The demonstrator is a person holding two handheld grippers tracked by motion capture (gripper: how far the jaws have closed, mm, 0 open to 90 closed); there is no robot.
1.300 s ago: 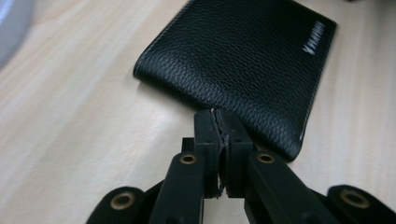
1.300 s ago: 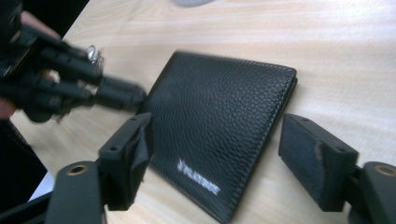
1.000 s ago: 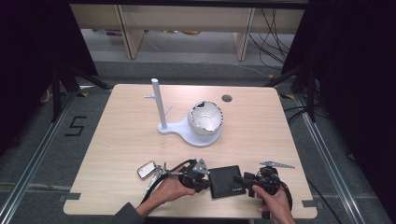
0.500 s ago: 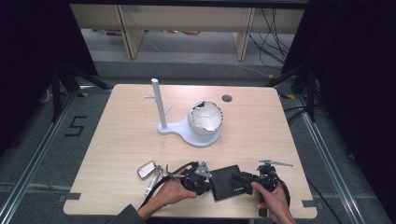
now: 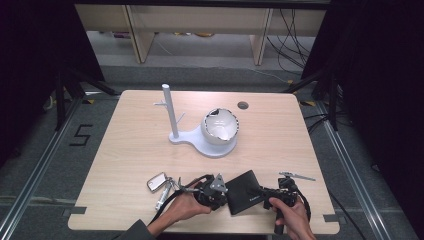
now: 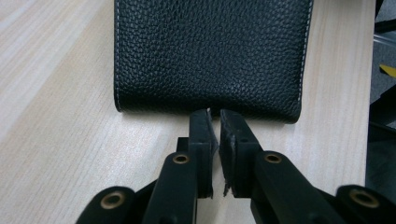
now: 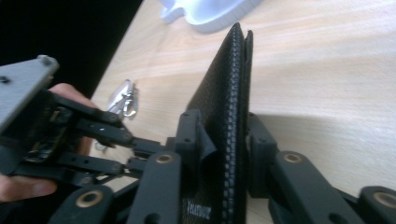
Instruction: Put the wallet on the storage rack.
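On table (image 5: 125, 165), wallet (image 7: 224, 116) between right jaws.

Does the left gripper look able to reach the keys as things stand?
Probably yes: the keys lie just beside the left gripper, with bare table between; its jaws only touch the wallet.

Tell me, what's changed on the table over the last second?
Little: the black wallet turned slightly, tilting between the hands near the front edge. The right tool grips it as before; the left tool sits nearly closed at its edge. The keys, white stand and bowl stayed put.
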